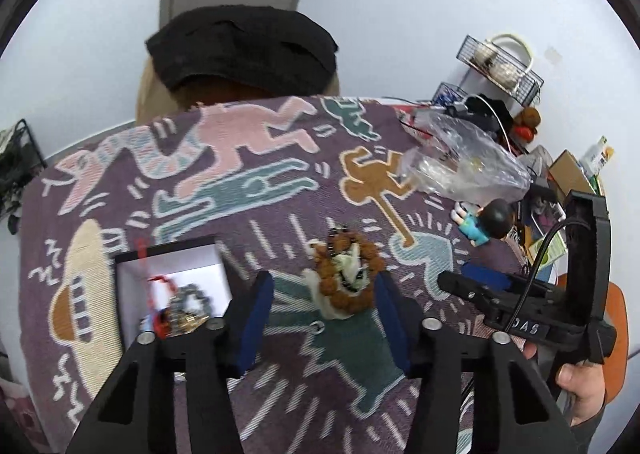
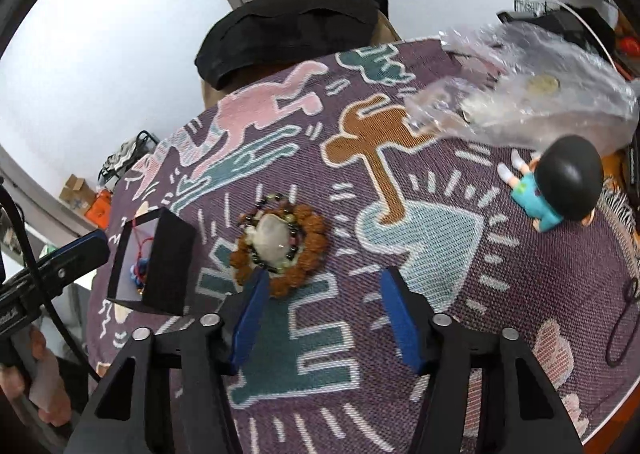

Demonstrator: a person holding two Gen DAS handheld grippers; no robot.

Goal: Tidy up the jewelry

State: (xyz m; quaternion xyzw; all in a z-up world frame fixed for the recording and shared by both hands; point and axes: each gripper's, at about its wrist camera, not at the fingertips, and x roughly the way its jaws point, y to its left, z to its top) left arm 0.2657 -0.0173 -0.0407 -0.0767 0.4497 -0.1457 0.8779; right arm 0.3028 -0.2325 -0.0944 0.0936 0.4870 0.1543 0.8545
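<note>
bracelet pile [image 1: 347, 278] between left jaws, untouched

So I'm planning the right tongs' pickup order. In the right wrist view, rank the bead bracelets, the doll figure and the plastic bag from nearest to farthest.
Measured from the right tongs:
1. Bead bracelets: just ahead, beside the left fingertip, on the patterned cloth.
2. Doll figure: farther, up to the right.
3. Plastic bag: farthest, behind the doll at the cloth's far right edge.
</note>
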